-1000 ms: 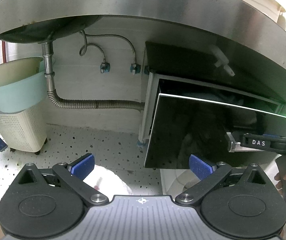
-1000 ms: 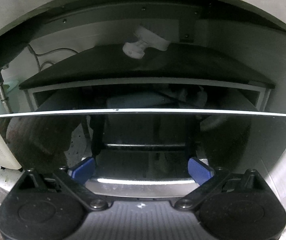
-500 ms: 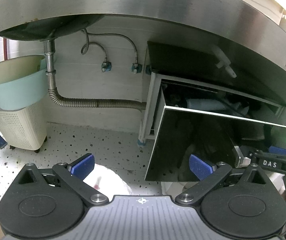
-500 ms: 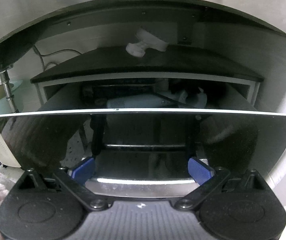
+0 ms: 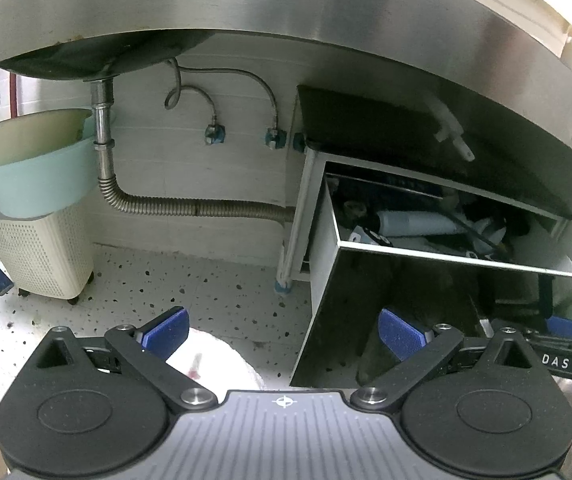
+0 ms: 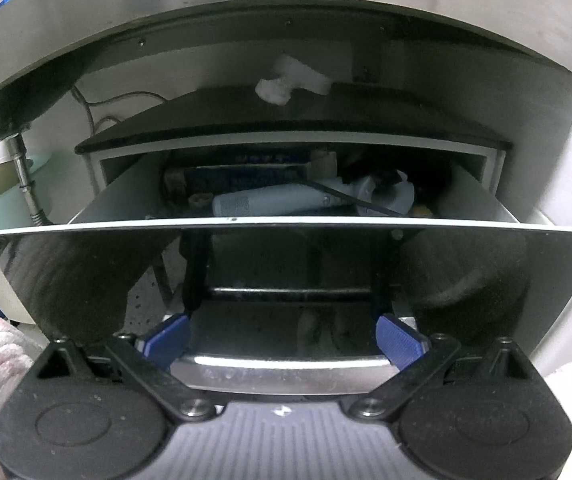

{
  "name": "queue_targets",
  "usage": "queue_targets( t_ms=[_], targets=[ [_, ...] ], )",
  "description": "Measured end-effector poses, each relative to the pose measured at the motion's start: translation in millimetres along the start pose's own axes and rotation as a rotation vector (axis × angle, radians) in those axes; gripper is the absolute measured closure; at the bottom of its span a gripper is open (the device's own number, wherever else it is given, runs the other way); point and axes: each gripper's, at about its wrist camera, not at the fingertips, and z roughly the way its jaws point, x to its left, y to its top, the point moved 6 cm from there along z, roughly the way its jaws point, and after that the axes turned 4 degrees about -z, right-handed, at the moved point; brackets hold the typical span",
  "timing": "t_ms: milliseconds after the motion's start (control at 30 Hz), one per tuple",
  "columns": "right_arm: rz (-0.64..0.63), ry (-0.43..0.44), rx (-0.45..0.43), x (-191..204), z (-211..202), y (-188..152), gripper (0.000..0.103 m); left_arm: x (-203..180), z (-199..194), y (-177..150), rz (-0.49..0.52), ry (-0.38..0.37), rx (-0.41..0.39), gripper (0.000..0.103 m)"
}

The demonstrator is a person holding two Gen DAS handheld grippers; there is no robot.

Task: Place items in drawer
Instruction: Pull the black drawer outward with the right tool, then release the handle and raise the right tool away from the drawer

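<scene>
- The drawer (image 6: pixel 294 280) stands pulled partway out of its cabinet under the steel counter (image 5: pixel 286 12). Its glossy black front faces the right wrist camera square on, and the left wrist camera sees it from the left side.
- The right gripper (image 6: pixel 283 338) sits low against the drawer front with its blue pads spread wide, one on each end of the silver handle (image 6: pixel 281 364) at the bottom edge. The handle lies between them; whether the pads press on it I cannot tell.
- The left gripper (image 5: pixel 283 332) hovers over the speckled floor (image 5: pixel 205 280) to the left of the drawer, jaws wide apart and nothing between them.
- In the left view the right gripper's black arm shows at the far right edge, with the white letters "DAS" printed on it.
- Inside the drawer lies a pale blue tube (image 6: pixel 269 202) on its side, with a thin black rod (image 6: pixel 350 196) crossing over it and a white piece (image 6: pixel 400 196) just to its right. A dark blue box (image 6: pixel 245 174) behind them carries writing too blurred to read.
- A white plastic part (image 6: pixel 292 80) rests on the cabinet's black top.
- At the left, a ribbed drain pipe (image 5: pixel 189 206) runs from the sink to the cabinet side, and a mint basin (image 5: pixel 37 180) sits on a cream basket (image 5: pixel 37 256).
- Colourful labels at the top left corner of the counter are unreadable.
</scene>
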Motion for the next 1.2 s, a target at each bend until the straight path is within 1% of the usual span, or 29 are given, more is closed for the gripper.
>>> queue_targets(
  t_ms=[267,533,733,967,1200],
  targets=[
    [0.001,0.002,0.025,1.7,2.6,1.2,0.003,5.3,-5.1,4.1,-0.031,-0.011,-0.033,0.001],
    [0.005,0.004,0.054,2.2,3.7,1.1,0.003,13.7,-11.9,10.2,-0.08,-0.037,-0.08,0.001],
    [0.008,0.006,0.098,2.5,5.4,3.6,0.003,16.4,-9.1,13.4,-0.094,-0.036,-0.08,0.001],
    [0.01,0.007,0.122,2.0,8.1,5.0,0.003,17.7,-6.6,17.3,-0.092,-0.043,-0.085,0.001],
    [0.011,0.009,0.14,1.6,10.1,6.1,0.003,21.7,-4.3,20.6,-0.116,-0.051,-0.091,0.001]
  ],
)
